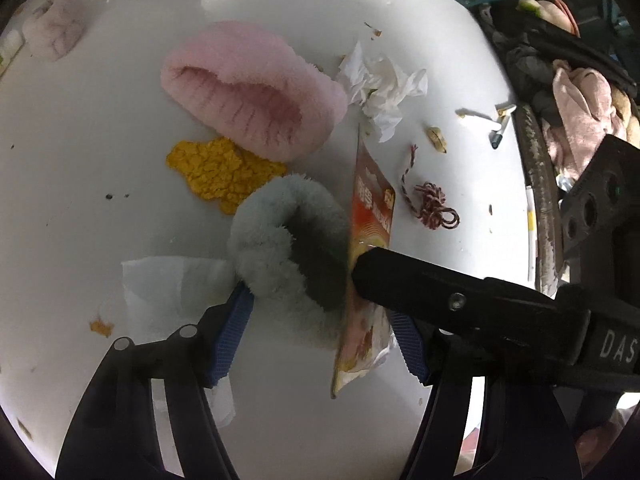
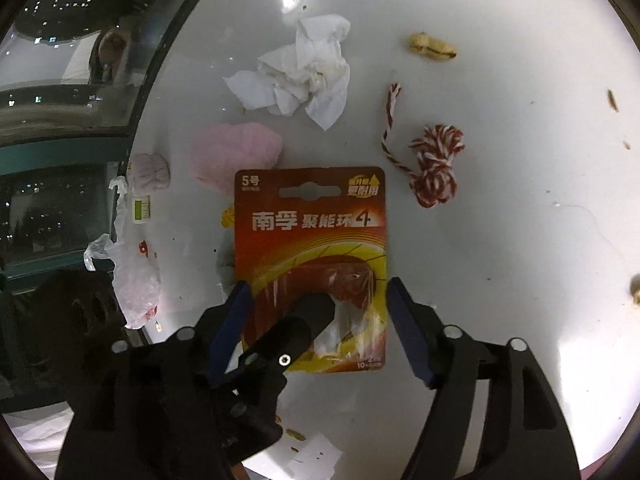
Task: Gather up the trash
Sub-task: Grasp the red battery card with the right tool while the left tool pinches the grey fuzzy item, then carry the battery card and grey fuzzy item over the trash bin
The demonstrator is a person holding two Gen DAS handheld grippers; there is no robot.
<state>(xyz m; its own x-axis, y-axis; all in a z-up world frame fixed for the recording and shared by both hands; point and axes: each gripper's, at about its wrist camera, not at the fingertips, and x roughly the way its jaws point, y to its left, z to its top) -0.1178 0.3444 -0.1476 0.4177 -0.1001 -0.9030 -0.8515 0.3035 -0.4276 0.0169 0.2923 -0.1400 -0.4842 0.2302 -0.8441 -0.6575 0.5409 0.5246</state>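
Orange-red and glossy, the battery card [image 2: 311,256] stands on edge on the white worktop [image 2: 500,240], and in your left wrist view it shows as a thin upright sheet [image 1: 370,216] pressed against the grey fluffy slipper [image 1: 292,240]. Your left hand-held gripper [image 1: 320,320] has its blue pads [image 1: 234,332] apart, with the slipper and the card's lower edge between them; whether the pads press on either, you cannot tell. Your right hand-held gripper [image 2: 316,324] also has its blue pads apart, on either side of the card's lower half, not visibly pinching it. A black finger of the other tool lies across the card's front. Just beyond the card lie the crumpled tissue [image 2: 300,76], the pink slipper [image 1: 252,88], the red-and-white string [image 2: 434,164] and a peanut shell [image 2: 432,48].
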